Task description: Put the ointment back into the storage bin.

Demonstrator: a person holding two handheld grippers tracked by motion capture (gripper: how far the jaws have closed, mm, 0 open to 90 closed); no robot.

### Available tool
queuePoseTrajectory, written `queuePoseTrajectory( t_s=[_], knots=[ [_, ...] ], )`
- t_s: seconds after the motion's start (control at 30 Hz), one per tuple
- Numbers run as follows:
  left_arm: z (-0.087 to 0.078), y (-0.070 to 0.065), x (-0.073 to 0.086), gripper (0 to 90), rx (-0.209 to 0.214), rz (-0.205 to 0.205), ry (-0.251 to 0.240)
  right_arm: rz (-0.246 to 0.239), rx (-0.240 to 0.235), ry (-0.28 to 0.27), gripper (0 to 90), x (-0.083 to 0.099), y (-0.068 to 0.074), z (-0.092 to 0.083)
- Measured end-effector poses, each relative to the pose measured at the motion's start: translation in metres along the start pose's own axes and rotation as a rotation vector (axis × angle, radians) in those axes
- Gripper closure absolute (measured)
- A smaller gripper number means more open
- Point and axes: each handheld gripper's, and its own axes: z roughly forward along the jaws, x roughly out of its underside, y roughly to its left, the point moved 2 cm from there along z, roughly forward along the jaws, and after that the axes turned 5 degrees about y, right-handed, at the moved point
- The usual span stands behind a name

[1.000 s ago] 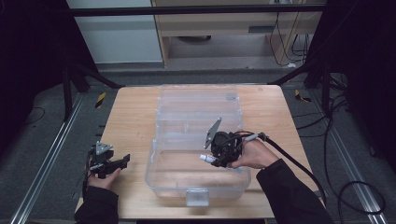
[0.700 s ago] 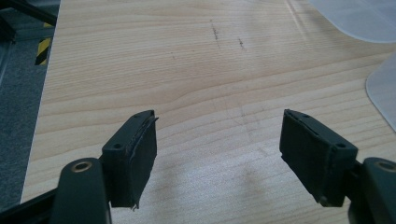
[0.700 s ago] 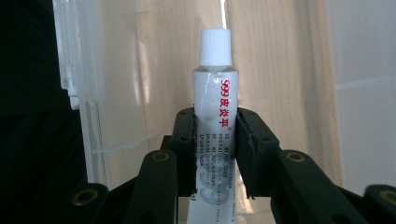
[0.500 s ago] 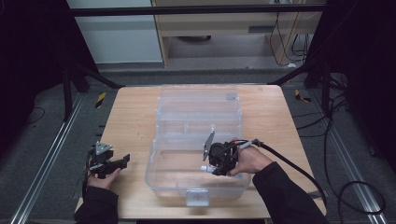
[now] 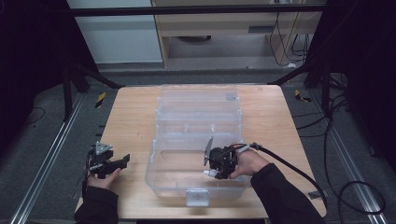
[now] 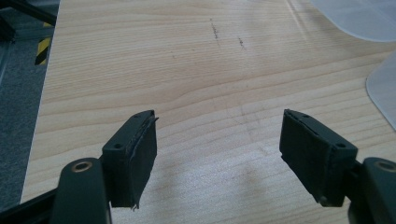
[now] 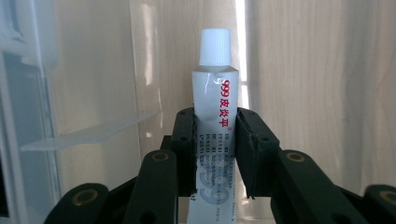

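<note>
Right gripper (image 7: 215,154), jaws nearly closed, pinches a white tube (image 7: 214,112) w/ red print, cap pointing away, inside the near section of the clear plastic box (image 5: 161,175). Seen from above, the gripper sits over the box's near-right part, hand (image 5: 247,161) just behind it, cable trailing right. Left gripper (image 6: 217,149), well left of the box, hangs over bare wooden table (image 6: 140,56) w/ jaws wide apart, holding nothing. Open tabletop lies btwn it and the box's left wall. Box lid lies open on the far side.
</note>
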Motion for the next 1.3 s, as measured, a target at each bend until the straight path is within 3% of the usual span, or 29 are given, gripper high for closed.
queuePoseTrajectory(
  t_s=[0.57, 0.73, 0.97, 1.03, 1.07, 1.3],
  knots=[
    [0.000, 0.000, 0.000, 27.3, 0.000, 0.001, 0.000, -0.044, -0.031, 0.046, 69.6, 0.000, 0.003, 0.020],
    [0.000, 0.000, 0.000, 27.3, 0.000, 0.003, 0.001, -0.019, -0.038, 0.052, 69.5, 0.000, 0.005, 0.024],
    [0.000, 0.000, 0.000, 27.3, 0.002, 0.003, 0.003, -0.046, -0.039, 0.068, 69.3, 0.001, 0.005, 0.031],
    [0.000, 0.000, 0.000, 27.3, 0.002, 0.002, 0.003, -0.022, -0.042, 0.071, 69.1, 0.000, 0.006, 0.030],
    [0.000, 0.000, 0.000, 27.3, 0.001, 0.004, 0.003, -0.042, -0.034, 0.068, 68.7, 0.001, 0.005, 0.031],
    [0.000, 0.000, 0.000, 27.3, 0.002, 0.005, 0.005, -0.016, -0.035, 0.078, 69.3, 0.003, 0.006, 0.030]
  ],
)
